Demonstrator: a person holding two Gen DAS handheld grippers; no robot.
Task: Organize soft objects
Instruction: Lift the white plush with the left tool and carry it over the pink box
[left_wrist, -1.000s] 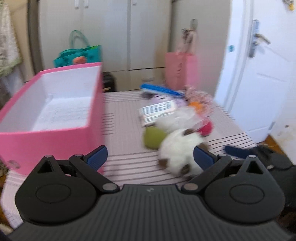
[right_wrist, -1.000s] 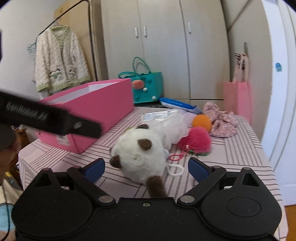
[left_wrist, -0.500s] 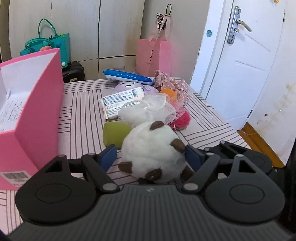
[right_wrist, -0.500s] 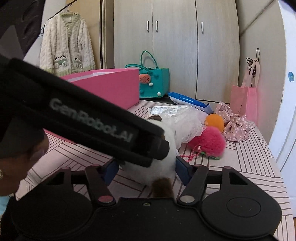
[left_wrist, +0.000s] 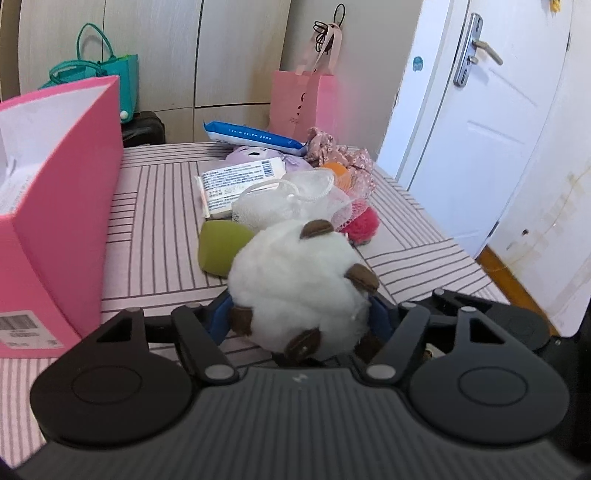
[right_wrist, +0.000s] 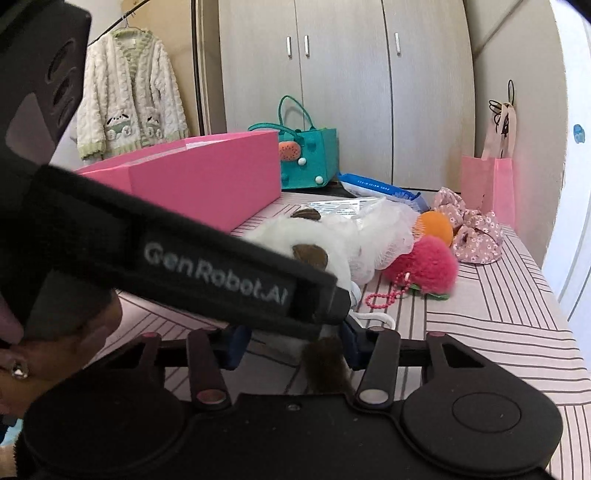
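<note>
You are working over a table (left_wrist: 166, 206) covered in a pink cloth with dark stripes, in a room with pale wardrobe doors on the far wall and a white door (left_wrist: 491, 122) at the right. Your left gripper (left_wrist: 301, 317) has its blue-padded fingers pressed into both sides of the white plush toy (left_wrist: 295, 284), which sits near you at the middle of the table. Your right gripper (right_wrist: 291, 345) also has its fingers drawn in against the same toy (right_wrist: 295, 240), with the brown tail between them; the left gripper's black body crosses that view and hides much of the contact.

The pink box (left_wrist: 55, 206) stands open at the left, close beside the toy with a strip of bare cloth between them. Just beyond the toy lie a green sponge (left_wrist: 218, 247), a white mesh puff (left_wrist: 288, 203) and a red pompom (left_wrist: 364, 227), all bunched together. Farther off are an orange ball (right_wrist: 436, 225), a floral fabric piece (right_wrist: 476, 232), a white packet (left_wrist: 240, 181), a purple plush (left_wrist: 255, 155) and a blue pack (left_wrist: 251, 134) near the far edge.

The right edge of the table runs close to the door. A teal bag (right_wrist: 306, 155) and a pink paper bag (left_wrist: 303, 103) stand beyond the far edge, and a cream cardigan (right_wrist: 129, 99) hangs at the far left.
</note>
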